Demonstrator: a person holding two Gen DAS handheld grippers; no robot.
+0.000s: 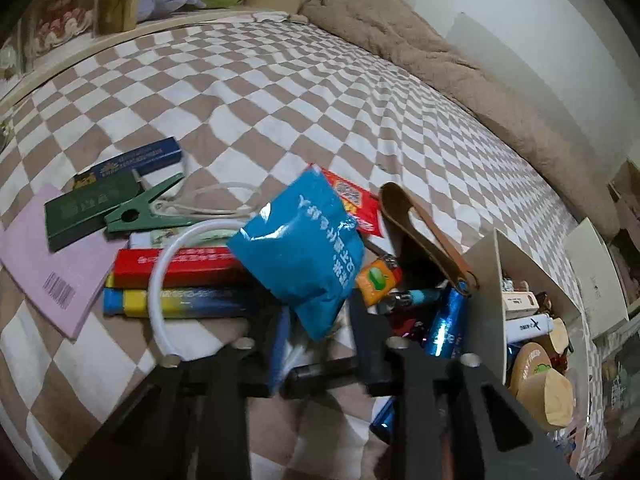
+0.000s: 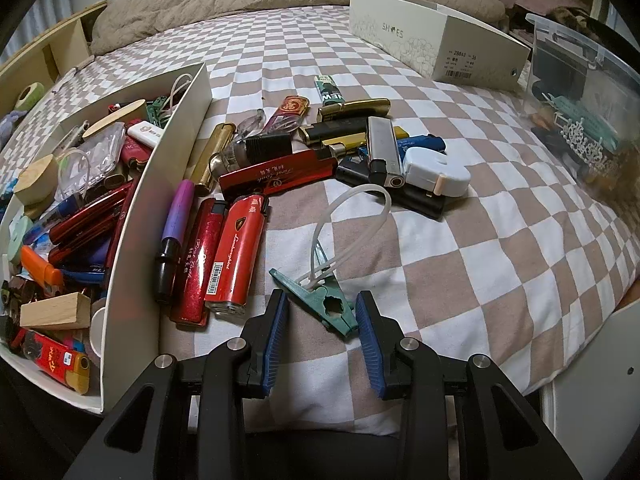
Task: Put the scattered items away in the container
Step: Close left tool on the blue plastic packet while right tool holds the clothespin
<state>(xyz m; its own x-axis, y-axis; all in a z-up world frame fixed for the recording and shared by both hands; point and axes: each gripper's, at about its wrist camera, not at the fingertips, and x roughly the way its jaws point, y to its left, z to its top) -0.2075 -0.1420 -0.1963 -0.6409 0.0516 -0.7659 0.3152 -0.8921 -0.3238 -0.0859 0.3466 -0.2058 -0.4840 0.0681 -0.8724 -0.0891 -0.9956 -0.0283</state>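
In the left wrist view my left gripper is shut on a blue packet and holds it above a pile of boxes, lighters and a green clip on the checkered bed. The white cardboard container stands just to its right, full of small items. In the right wrist view my right gripper is open, its blue pads either side of a teal clip with a white loop that lies on the bed. The container is to its left, with lighters scattered beside it.
A white shoe box lid lies at the back right, and a clear plastic bin at the far right. A beige blanket lies along the far side of the bed. The bed's edge is near my right gripper.
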